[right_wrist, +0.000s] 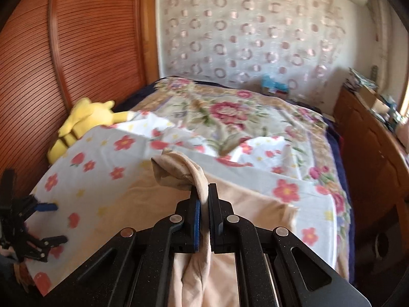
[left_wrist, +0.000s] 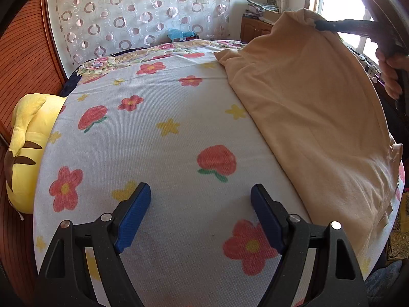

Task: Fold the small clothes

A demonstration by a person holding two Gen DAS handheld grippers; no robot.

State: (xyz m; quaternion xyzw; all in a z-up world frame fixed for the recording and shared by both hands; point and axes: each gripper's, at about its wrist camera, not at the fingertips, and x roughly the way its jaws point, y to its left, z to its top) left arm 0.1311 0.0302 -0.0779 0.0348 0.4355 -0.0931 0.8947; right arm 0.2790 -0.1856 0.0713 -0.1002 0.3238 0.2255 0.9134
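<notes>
A: How do you think that pale peach, soft knit garment [left_wrist: 306,97] will handle?

B: Light and limp, I'd judge. It sags in a smooth sheet from the one pinched point and drapes down onto the white bed sheet printed with red flowers and yellow stars [left_wrist: 158,133]. No stiffness at all, so it won't hold a crease unless it's laid flat and pressed.

A: Where is it now?

B: Along the right side of the bed in the left wrist view, one end lifted, the lower part resting on the sheet near the bed's edge. The right gripper [right_wrist: 203,194] has its black jaws with blue pads closed tight on a bunched edge of it, and a twisted loop of fabric pokes out past the tips.

A: And the other one?

B: The left gripper [left_wrist: 200,192] has its jaws spread wide with nothing between them, hanging over bare sheet, apart from the garment.

A: Where would you take hold?

B: At a free corner or hem opposite the pinched one, so the cloth spreads between two points. A thin knit could slip from the pads if only a single layer is caught, so I'd take a small fold.

A: Anything else around?

B: A plump yellow plush toy with brown stripes [left_wrist: 28,143] at the bed's left edge, against a ribbed reddish wooden panel [right_wrist: 71,38], and a sheer curtain with pink ring patterns [left_wrist: 143,12] behind.
</notes>
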